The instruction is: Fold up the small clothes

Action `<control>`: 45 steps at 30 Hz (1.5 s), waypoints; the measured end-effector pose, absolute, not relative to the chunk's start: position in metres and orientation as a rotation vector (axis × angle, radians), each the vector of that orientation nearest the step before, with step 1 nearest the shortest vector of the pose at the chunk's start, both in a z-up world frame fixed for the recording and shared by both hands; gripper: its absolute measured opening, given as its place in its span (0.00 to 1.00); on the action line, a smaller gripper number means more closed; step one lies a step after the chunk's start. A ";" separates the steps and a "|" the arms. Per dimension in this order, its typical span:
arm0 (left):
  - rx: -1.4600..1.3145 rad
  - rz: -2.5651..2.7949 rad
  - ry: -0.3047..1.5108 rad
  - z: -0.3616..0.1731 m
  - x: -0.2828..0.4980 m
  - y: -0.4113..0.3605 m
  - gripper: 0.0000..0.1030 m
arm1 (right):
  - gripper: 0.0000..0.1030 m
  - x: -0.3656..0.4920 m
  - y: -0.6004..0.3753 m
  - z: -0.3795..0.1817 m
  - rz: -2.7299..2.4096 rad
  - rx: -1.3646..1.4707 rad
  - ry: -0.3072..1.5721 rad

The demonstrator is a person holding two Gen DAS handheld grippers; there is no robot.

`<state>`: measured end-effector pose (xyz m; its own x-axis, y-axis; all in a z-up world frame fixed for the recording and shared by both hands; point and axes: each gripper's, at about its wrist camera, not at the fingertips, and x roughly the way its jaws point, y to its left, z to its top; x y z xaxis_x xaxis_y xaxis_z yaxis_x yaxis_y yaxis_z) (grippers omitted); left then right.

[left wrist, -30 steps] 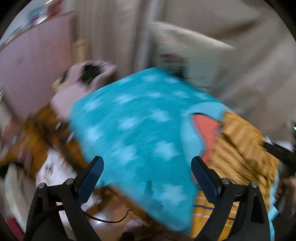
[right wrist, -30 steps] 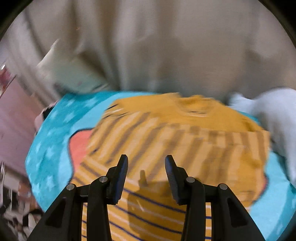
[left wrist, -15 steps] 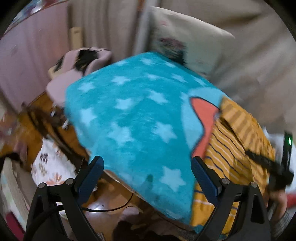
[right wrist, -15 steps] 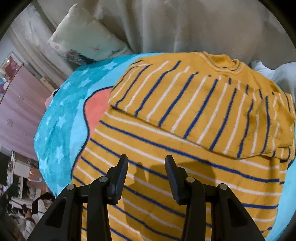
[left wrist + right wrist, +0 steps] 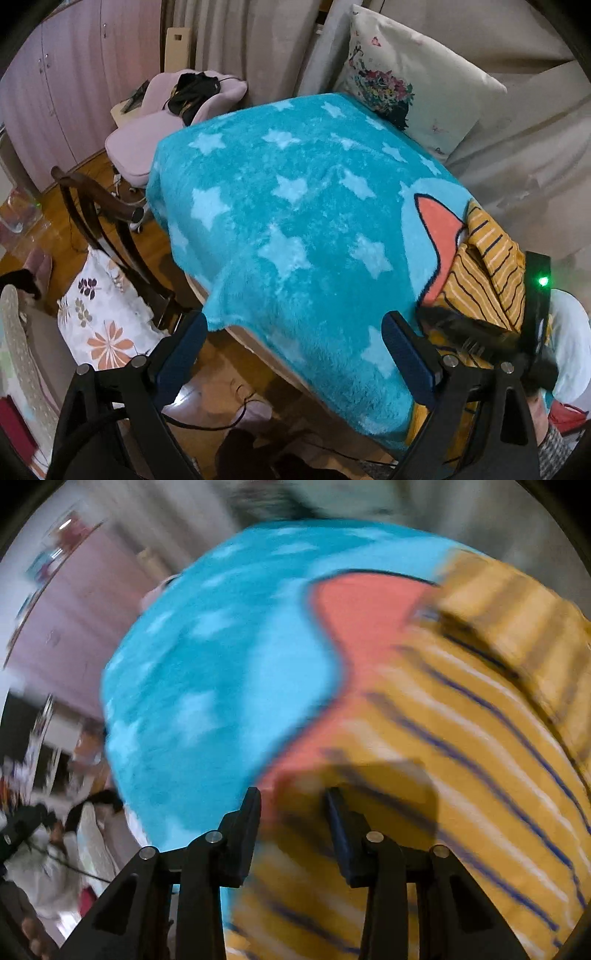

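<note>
Seemingly, right tool (image 5: 291, 812) hovers over shirt (image 5: 461, 746), parted.

Left wrist view sharp, evenly lit, dim indoor light. Right wrist view heavily motion-blurred; dark shadow on striped shirt (image 5: 461, 738) toward 6 o'clock. Fisheye bending, black vignette at rims.

Shirt (image 5: 480, 280) lies on blanket (image 5: 280, 221) (pillow (image 5: 413, 74) behind).

Left wrist view looks down from above and off the near edge across the star blanket (image 5: 280, 229). Right wrist view sits close over the striped shirt (image 5: 461, 738), blurred. Both share shirt and blanket.
</note>
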<state>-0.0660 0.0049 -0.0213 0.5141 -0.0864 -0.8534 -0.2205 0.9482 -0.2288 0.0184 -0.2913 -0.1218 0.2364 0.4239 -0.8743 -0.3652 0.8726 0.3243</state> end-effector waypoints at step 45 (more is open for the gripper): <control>-0.304 -0.194 1.219 -0.081 -0.069 -0.127 0.92 | 0.46 -0.055 -0.688 -0.117 -0.230 0.497 1.118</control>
